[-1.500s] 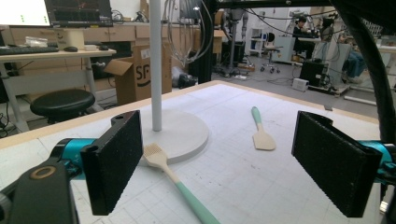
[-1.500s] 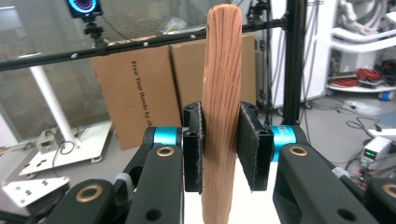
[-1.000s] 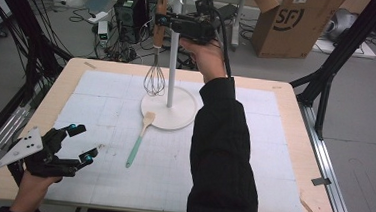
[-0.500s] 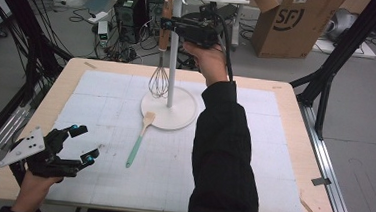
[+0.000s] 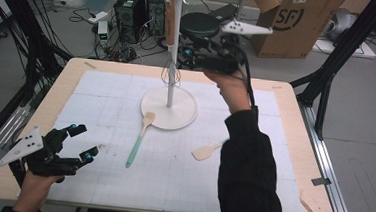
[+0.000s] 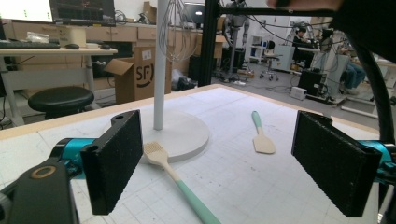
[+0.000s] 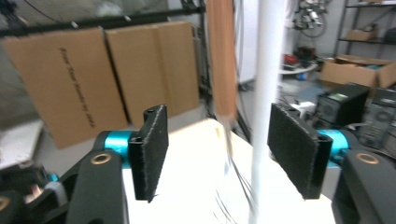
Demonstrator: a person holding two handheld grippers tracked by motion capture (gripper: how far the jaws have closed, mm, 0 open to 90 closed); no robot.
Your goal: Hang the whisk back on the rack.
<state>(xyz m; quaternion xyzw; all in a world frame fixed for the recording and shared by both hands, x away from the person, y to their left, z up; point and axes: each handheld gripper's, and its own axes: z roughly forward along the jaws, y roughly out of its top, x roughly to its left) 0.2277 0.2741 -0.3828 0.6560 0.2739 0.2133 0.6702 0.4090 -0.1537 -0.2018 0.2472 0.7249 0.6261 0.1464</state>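
High view shows a spatula (image 5: 206,151) right of the rack (image 5: 173,45); right hand-held gripper (image 7: 219,154), just opened wide, apparently frames the whisk (image 7: 221,70).

The right tool (image 5: 192,53) has just opened, releasing the hung whisk (image 5: 170,74).

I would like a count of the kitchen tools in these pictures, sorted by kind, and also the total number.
Whisk, hanging on the white stand: 1
Spatula with green handle, lying on the table: 2
Total: 3
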